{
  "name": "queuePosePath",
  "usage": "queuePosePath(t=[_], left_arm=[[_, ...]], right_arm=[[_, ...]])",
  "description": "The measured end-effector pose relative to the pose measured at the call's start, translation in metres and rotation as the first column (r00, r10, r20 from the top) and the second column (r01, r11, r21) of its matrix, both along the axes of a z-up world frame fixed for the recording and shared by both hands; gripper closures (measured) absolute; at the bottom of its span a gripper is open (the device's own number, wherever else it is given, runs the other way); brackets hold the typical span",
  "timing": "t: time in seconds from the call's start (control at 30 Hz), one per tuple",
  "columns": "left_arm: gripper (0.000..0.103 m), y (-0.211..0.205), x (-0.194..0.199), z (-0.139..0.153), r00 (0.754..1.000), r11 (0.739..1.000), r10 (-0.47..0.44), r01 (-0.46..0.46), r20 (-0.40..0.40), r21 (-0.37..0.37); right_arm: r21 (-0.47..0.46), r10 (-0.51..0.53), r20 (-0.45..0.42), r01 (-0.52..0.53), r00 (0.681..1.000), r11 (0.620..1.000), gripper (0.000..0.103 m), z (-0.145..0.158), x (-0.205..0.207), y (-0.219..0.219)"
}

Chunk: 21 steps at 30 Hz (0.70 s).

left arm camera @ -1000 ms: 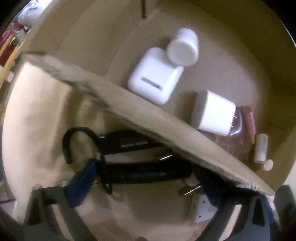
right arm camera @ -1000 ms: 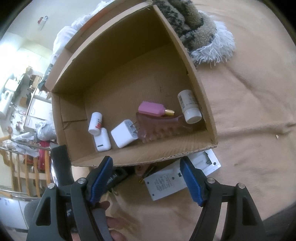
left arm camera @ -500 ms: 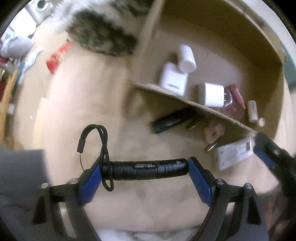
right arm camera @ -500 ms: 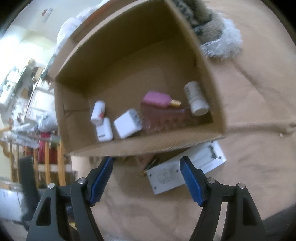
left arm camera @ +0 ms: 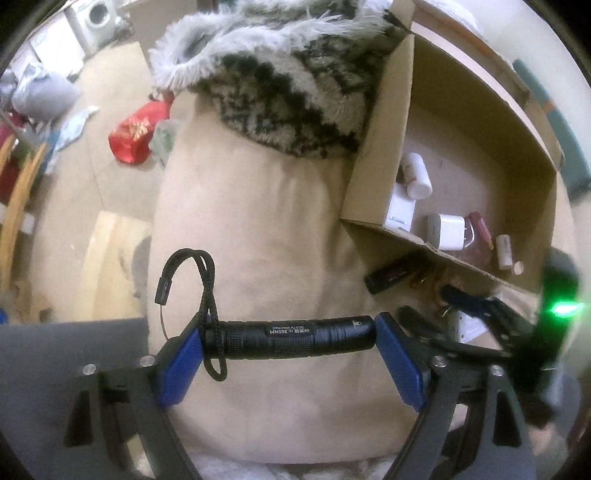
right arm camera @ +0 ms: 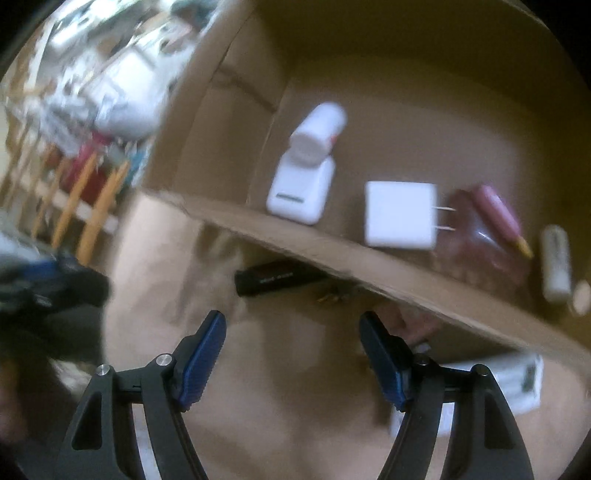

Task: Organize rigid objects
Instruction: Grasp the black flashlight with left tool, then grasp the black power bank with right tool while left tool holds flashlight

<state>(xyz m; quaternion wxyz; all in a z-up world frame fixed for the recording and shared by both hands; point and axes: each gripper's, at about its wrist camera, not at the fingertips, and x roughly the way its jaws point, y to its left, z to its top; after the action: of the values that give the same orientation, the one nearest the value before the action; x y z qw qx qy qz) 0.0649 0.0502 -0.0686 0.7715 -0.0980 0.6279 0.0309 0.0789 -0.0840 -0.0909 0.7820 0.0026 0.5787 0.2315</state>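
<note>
Slippage threatens: left hand-held gripper pinches flashlight endwise; right hand-held gripper gapes empty, cardboard box at two o'clock.

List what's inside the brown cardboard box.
Inside the brown cardboard box: white pill bottle, white rounded case, white plug charger, pink hair claw, pink tube, white stick. Near wall hides the floor edge.

Below me a tan blanket covers the bed, a shaggy grey-and-black fur throw heaped at its far end. Beige floor beyond, littered: red foil bag, pale cloth, a wooden plank. Washing machine far back; wooden rails to one side, blurred.
</note>
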Motion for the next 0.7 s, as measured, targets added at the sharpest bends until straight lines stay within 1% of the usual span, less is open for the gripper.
queuePosePath(t=[0.07, 0.2, 0.3, 0.37, 0.47, 0.53, 0.63, 0.7], left_arm=[[0.016, -0.001, 0.000, -0.005, 1.000, 1.000, 0.008, -0.008, -0.002, -0.012], [0.016, 0.009, 0.001, -0.008, 0.999, 0.998, 0.050, -0.051, -0.018, -0.039], [0.016, 0.011, 0.003, -0.011, 0.998, 0.997, 0.063, -0.064, -0.023, -0.033], [0.016, 0.010, 0.003, -0.011, 0.998, 0.998, 0.059, -0.059, -0.021, -0.026], [0.016, 0.007, 0.003, -0.011, 0.999, 0.999, 0.050, -0.050, -0.016, -0.007], [0.016, 0.007, 0.004, -0.012, 0.999, 0.999, 0.052, -0.052, -0.016, 0.001], [0.016, 0.008, 0.004, -0.014, 0.997, 0.998, 0.068, -0.067, -0.022, 0.009], [0.016, 0.008, 0.005, -0.014, 0.997, 0.997, 0.074, -0.073, -0.018, 0.021]], right_arm=[[-0.034, 0.002, 0.055, 0.000, 0.998, 0.999, 0.024, -0.008, 0.002, 0.006], [-0.060, -0.005, 0.099, 0.011, 0.995, 0.998, 0.024, -0.016, 0.005, 0.016], [-0.076, -0.007, 0.142, 0.018, 0.990, 0.997, 0.024, -0.017, 0.003, 0.022], [-0.073, -0.018, 0.139, 0.029, 0.990, 0.997, 0.023, -0.019, 0.006, 0.025], [-0.080, 0.003, 0.139, 0.008, 0.990, 0.997, 0.021, -0.019, 0.008, 0.030], [-0.055, 0.003, 0.121, 0.004, 0.993, 0.998, 0.021, -0.017, 0.007, 0.028], [-0.016, -0.031, 0.096, 0.033, 0.995, 0.999, 0.016, -0.015, 0.008, 0.027], [-0.019, -0.059, 0.095, 0.061, 0.994, 0.998, 0.014, -0.017, 0.011, 0.029]])
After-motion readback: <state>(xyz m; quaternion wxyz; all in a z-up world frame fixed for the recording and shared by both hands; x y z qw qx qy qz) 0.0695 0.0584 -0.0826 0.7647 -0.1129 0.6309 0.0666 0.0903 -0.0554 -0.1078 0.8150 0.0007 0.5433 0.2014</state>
